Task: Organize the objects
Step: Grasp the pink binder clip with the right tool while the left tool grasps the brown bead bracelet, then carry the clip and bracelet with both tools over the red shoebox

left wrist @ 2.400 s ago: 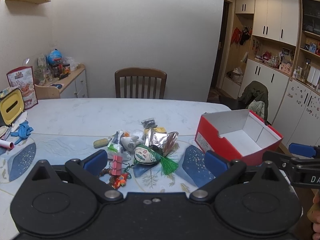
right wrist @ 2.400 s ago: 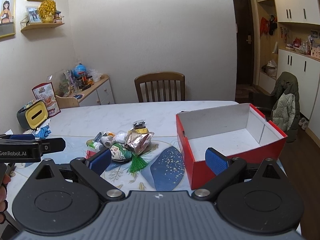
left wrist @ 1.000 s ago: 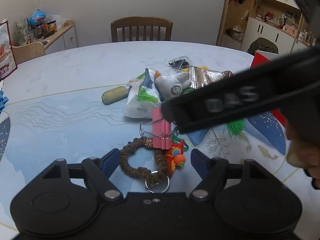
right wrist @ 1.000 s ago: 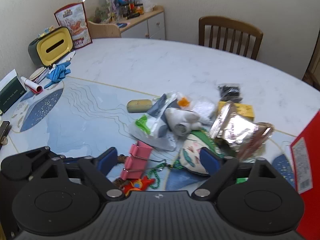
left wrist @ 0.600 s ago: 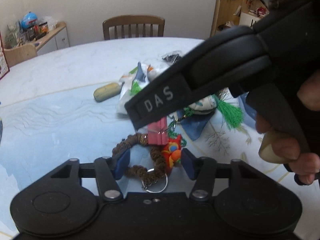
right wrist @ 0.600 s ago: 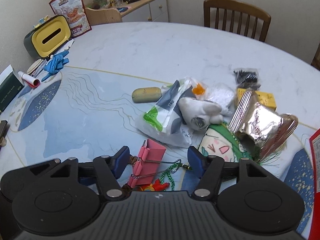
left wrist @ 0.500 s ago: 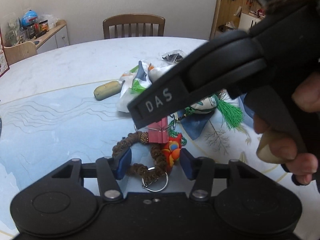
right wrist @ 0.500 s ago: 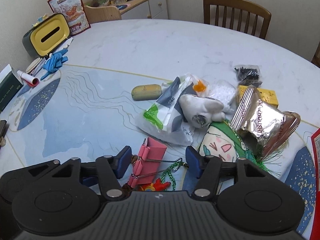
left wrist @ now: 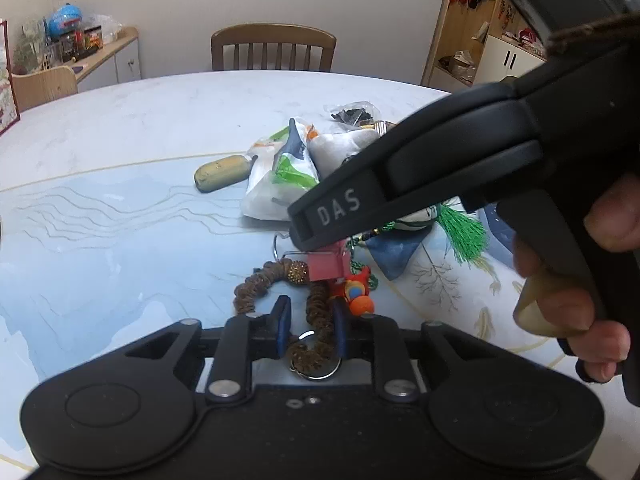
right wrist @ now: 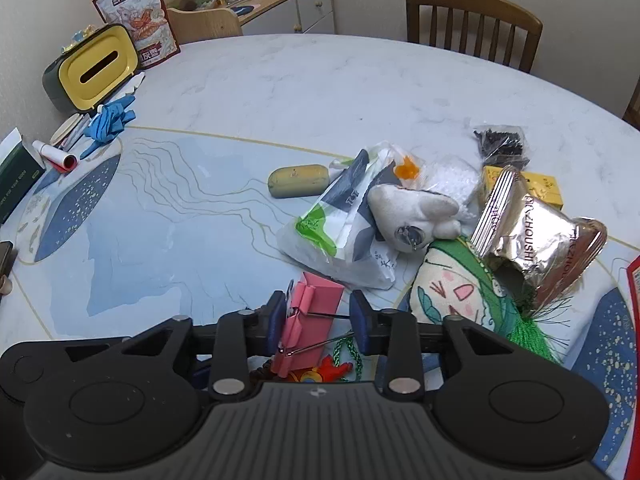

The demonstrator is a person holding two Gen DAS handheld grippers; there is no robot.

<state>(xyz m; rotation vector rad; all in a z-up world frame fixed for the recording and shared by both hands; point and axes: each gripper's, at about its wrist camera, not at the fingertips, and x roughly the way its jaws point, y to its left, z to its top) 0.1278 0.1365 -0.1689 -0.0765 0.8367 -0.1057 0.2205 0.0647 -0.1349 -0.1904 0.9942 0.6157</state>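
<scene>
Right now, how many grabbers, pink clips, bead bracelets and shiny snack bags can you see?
Grabbers: 2, the left gripper and the right gripper
Pink clips: 1, the pink binder clip
Bead bracelets: 1, the brown bead bracelet
Shiny snack bags: 1, the silver foil packet
Total: 5

Pink binder clip [right wrist: 310, 312] beside brown bead bracelet [left wrist: 316, 312], tabletop.

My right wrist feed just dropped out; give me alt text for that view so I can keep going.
The right gripper straddles a pink binder clip lying on the table, its jaws narrowed around the clip and its wire handles. Beyond it lie a white plastic bag, a silver foil snack packet and a green-tasselled embroidered sachet.
</scene>
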